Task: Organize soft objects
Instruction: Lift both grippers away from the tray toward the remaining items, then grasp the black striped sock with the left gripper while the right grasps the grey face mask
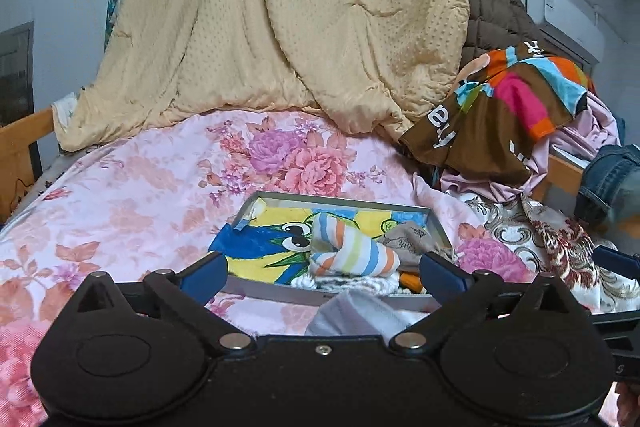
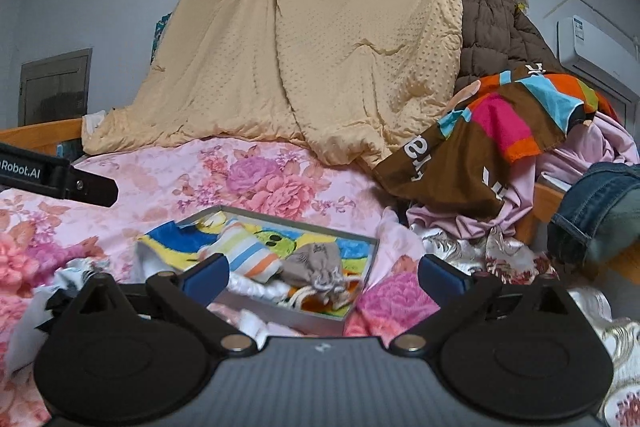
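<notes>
Nearest the lens, a crumpled white cloth lies on the bedspread just short of the shallow grey-rimmed tray, below the left gripper, whose blue-padded jaws stand spread wide with nothing between them. The right gripper is equally wide and empty. Inside the tray, on its cartoon-printed yellow and blue liner, sit a rolled pastel-striped sock bundle and a beige drawstring pouch, seemingly gathered there to keep small soft items together. The pink floral bedspread carries the tray; a heap of loose clothes at the right looks unsorted.
</notes>
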Motion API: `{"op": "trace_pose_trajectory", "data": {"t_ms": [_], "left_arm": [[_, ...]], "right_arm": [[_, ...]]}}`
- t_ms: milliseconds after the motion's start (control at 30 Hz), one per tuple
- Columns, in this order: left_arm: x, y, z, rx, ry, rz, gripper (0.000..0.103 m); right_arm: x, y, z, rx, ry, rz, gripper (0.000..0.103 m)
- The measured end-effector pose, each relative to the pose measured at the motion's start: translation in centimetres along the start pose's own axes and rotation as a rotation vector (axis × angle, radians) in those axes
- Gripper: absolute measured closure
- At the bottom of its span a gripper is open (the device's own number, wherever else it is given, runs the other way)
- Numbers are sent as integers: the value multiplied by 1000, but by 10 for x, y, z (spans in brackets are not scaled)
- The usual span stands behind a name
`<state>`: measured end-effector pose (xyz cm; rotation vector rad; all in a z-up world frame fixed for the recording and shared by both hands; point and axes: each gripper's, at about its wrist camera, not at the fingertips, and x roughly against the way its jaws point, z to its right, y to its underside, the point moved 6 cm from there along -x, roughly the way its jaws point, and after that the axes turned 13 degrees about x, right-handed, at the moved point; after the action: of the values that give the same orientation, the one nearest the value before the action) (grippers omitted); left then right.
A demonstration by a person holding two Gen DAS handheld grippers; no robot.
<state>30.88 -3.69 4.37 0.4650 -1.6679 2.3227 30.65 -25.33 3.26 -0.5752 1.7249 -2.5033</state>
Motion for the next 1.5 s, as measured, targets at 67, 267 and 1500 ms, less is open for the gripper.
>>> {"op": "trace_pose_trajectory", "data": {"t_ms": [67,267,1500], "left_arm": [[9,5,-3,4,3,5,1],[33,19,-15,3,0,19,1],[104,99,-103,76,-89,-110,1]], "right_arm": [[9,1,-4,-8,-13,3,0],[33,6,-17,-22,-36,-2,0],[78,18,-116,197,-200,-52,0]]}}
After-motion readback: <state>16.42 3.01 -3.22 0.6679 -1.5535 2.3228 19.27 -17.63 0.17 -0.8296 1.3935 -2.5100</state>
